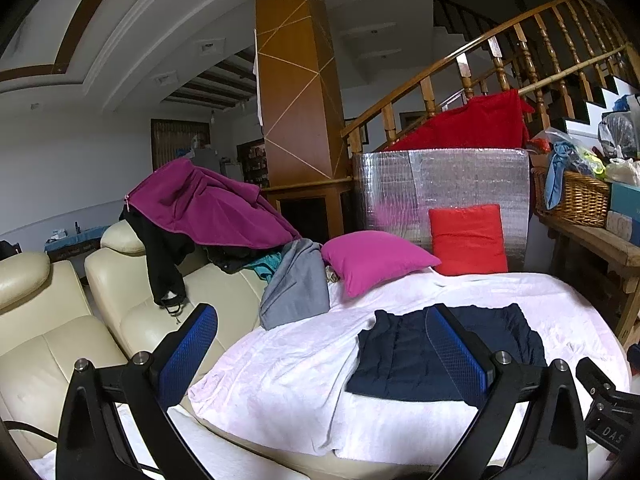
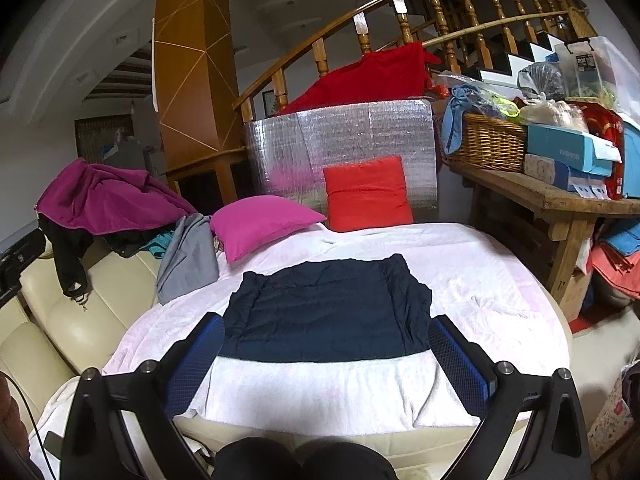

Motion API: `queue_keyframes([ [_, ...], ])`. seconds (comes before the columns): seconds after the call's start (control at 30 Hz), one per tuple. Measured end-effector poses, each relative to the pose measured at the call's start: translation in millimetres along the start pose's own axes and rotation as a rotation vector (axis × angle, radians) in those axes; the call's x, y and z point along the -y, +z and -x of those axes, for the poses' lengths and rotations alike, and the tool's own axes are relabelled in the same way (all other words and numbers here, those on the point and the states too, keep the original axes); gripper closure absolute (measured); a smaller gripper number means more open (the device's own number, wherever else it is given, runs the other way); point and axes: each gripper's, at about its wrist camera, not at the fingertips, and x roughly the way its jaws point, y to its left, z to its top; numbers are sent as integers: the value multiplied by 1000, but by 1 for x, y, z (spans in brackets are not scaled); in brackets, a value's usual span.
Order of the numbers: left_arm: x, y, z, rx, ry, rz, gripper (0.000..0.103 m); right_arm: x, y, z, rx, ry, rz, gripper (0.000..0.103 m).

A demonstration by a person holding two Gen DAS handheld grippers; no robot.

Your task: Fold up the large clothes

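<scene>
A dark navy garment [image 2: 328,312] lies folded into a rough rectangle on the white blanket [image 2: 340,392] that covers the sofa seat. It also shows in the left wrist view [image 1: 404,356]. My right gripper [image 2: 328,360] is open and empty, held back from the garment's near edge. My left gripper [image 1: 320,348] is open and empty, above the blanket, left of the garment. A purple fleece [image 1: 208,204], black clothes [image 1: 164,264] and a grey garment [image 1: 296,284] are piled over the cream sofa back [image 1: 120,240].
A magenta cushion [image 2: 260,220] and a red cushion [image 2: 368,196] lie at the blanket's far end against a silver foil panel [image 2: 360,136]. A wooden bench [image 2: 560,200] with a wicker basket [image 2: 484,144] and boxes stands at right. A stair railing [image 2: 400,4] is behind.
</scene>
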Motion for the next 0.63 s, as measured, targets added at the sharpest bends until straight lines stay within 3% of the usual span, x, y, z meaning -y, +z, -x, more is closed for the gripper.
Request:
queue_keyframes([
  [0.23,4,-8,-35,-84,-15,10,0,2,-3,-23,-39,-7,-7,0],
  [0.47,6,0,-56,-74,-75,44,0,2,16,-37,-18,-25,17,0],
  [0.63,21,-6,-112,-133,-107,35,0,25,28,-79,-59,-40,-13,0],
])
